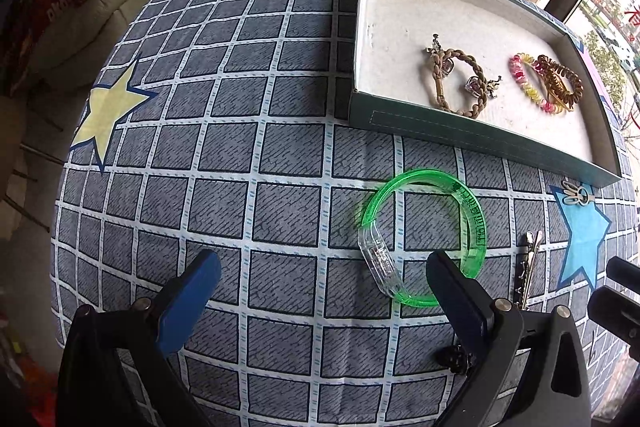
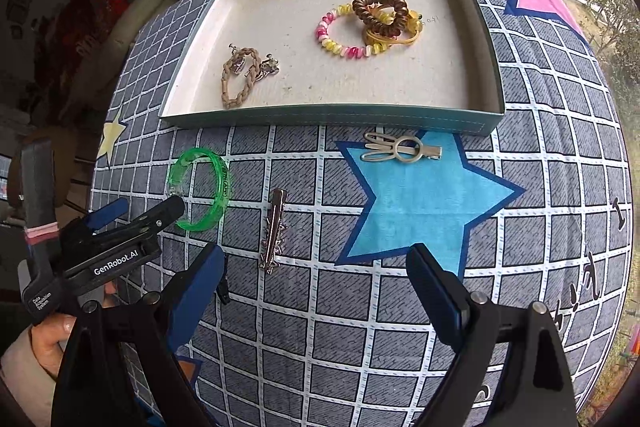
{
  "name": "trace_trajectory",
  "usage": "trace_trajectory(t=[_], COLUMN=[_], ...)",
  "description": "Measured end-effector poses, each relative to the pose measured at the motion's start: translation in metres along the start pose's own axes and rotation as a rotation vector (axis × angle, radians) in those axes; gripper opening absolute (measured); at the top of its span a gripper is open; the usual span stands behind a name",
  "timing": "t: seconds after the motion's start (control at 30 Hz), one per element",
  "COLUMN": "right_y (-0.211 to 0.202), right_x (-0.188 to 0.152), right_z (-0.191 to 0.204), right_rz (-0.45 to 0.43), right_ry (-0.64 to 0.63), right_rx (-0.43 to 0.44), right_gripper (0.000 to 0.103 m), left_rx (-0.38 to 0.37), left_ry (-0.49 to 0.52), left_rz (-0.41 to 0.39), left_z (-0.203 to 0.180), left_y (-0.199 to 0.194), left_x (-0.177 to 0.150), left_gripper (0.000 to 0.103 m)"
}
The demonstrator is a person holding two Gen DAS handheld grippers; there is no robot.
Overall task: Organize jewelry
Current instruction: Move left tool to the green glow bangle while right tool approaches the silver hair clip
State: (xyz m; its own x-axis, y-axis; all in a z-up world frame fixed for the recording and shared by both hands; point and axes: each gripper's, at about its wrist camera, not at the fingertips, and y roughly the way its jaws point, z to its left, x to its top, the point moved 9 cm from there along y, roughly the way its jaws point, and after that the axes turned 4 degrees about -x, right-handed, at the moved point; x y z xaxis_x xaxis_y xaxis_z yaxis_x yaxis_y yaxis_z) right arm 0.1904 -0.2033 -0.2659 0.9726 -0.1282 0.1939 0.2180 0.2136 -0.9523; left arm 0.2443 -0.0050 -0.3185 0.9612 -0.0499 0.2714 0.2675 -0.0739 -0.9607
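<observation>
A grey checked tablecloth [image 2: 304, 327] with coloured stars covers the table, a window along its right side. At the left, the left gripper [image 1: 322, 275] hangs low with its fingers spread wide and nothing between them; its right finger tip lies over the inside of the green bangle [image 1: 424, 239], which rests flat on the cloth, while the left finger stands well clear on bare checks. Right of the bangle lies a spiked silver hair clip [image 2: 274, 231], just ahead of the right gripper [image 2: 316, 271], which is also wide open and empty. Further right, on the blue star [image 2: 420, 203], sits a pale rabbit-shaped clip [image 2: 400, 149], just beside the near wall of the tray [image 2: 332, 117]. The cloth left of the bangle and near the table's front edge is open. The shallow tray holds a braided tan bracelet [image 2: 236, 79] with small charms at its left, and a pink-and-yellow coil tie [image 2: 344, 39] overlapped by a brown coil tie [image 2: 380, 9] at centre-right.
</observation>
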Motion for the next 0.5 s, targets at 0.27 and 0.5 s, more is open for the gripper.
trace_trajectory(t=[0.27,0.5], right_y=[0.017,0.037], right_x=[0.002,0.0], right_z=[0.01,0.024], right_rz=[-0.003,-0.002], right_ry=[-0.025,-0.091], right_rx=[-0.055,-0.125], right_gripper=[0.093,0.074], left_rx=[0.018,0.011], left_ry=[0.008,0.026], left_rz=[0.013,0.001], left_z=[0.007,0.012], left_y=[0.014,0.023], left_x=[0.003,0.012], left_gripper=[0.103,0.103])
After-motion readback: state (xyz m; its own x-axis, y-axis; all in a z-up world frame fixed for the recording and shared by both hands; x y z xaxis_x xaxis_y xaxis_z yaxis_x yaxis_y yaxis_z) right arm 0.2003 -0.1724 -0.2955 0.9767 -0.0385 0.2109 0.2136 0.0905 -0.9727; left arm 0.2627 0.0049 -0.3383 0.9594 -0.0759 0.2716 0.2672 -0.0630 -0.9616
